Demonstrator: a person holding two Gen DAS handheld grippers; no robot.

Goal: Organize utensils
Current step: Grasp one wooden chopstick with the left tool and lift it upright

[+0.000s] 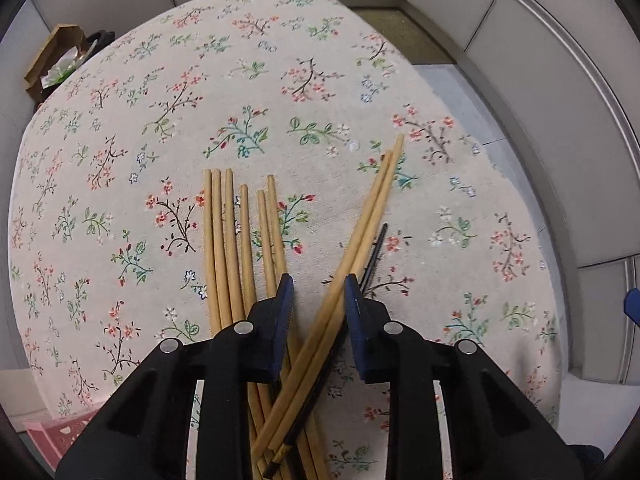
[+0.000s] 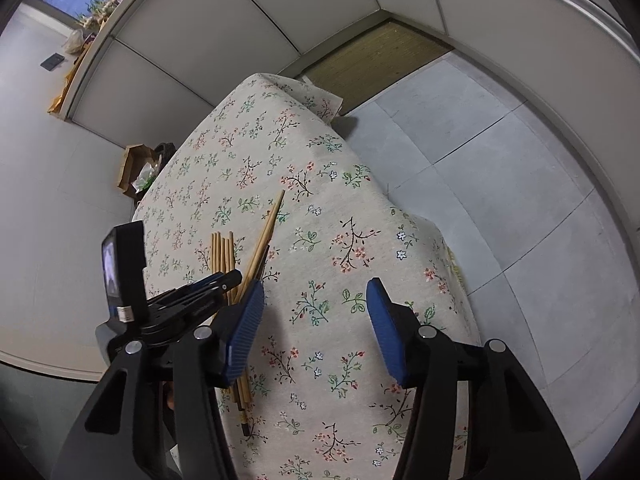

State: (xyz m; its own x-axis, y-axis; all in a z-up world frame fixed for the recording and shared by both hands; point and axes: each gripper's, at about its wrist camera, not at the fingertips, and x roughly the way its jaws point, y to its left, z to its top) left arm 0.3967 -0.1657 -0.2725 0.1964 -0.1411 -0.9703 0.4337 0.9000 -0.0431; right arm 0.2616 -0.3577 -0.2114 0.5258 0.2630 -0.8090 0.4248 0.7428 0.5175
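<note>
Left gripper (image 1: 319,292) half-open astride crossed bamboo chopsticks (image 1: 360,248), unpinched (black stick beneath risks snagging); right gripper (image 2: 316,304) open, empty, at 3 o'clock.

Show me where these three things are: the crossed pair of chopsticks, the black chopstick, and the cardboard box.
crossed pair (image 1: 370,216), left wrist view, middle of the two shafts.
black chopstick (image 1: 376,254), left wrist view, thin upper shaft.
cardboard box (image 2: 130,170), right wrist view, brown side wall.

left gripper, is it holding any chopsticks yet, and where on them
Not clearly: two crossed wooden chopsticks lie between the left gripper pads near mid-length, without visible pressure.
</note>
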